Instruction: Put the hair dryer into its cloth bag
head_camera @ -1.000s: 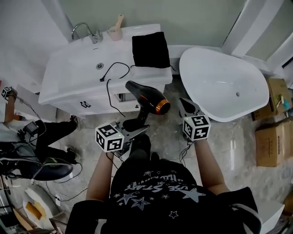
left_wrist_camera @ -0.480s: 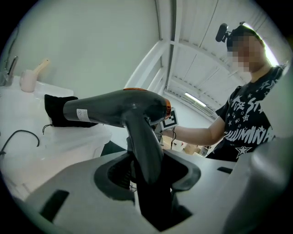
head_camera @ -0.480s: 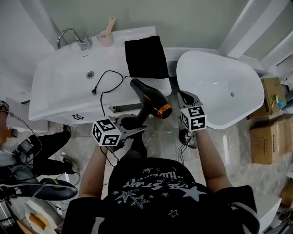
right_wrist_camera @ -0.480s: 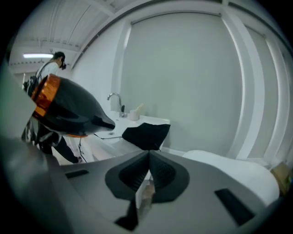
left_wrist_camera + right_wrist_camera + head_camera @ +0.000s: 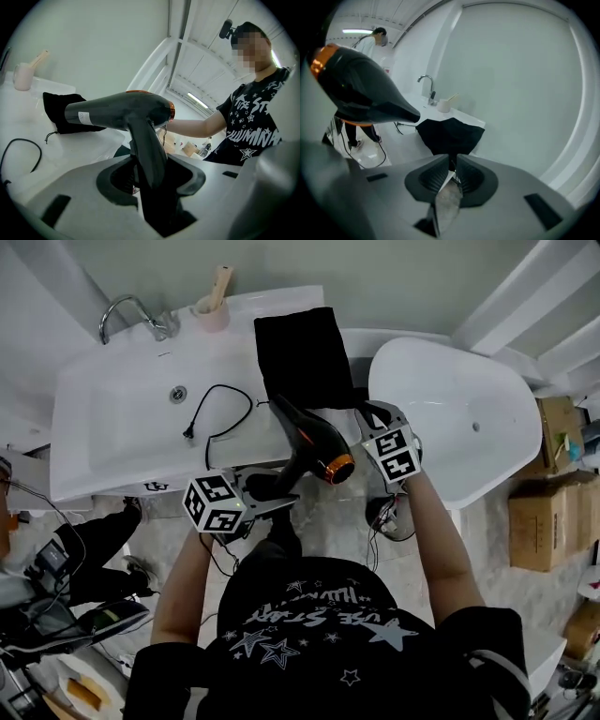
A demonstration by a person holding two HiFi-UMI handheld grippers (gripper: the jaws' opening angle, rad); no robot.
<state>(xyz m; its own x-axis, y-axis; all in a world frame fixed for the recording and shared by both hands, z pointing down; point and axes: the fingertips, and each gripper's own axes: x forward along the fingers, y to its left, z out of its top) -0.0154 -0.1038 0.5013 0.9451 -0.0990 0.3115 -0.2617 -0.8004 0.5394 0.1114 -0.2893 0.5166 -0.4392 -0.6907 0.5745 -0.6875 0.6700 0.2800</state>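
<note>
A black hair dryer (image 5: 309,437) with an orange ring hangs over the counter's front edge, nozzle toward the black cloth bag (image 5: 302,352). My left gripper (image 5: 281,491) is shut on its handle, which stands upright between the jaws in the left gripper view (image 5: 150,173). The dryer's body (image 5: 117,112) lies level, with the bag (image 5: 61,110) behind it. My right gripper (image 5: 367,413) sits at the bag's near right corner. Its jaws (image 5: 452,171) are opening by a narrow gap with nothing pressed between them. The bag (image 5: 450,133) lies flat just beyond the tips, and the dryer (image 5: 361,89) is at the left.
The dryer's black cord (image 5: 220,409) loops across the white sink counter (image 5: 112,442). A faucet (image 5: 131,315) and a pink cup (image 5: 214,310) stand at the back. A white bathtub (image 5: 469,418) is to the right, cardboard boxes (image 5: 539,521) beyond it, and another person (image 5: 66,559) at the left.
Both grippers have moved forward toward the counter. The dryer went with the left one over the counter edge. The right gripper has come up to the bag's near corner.
</note>
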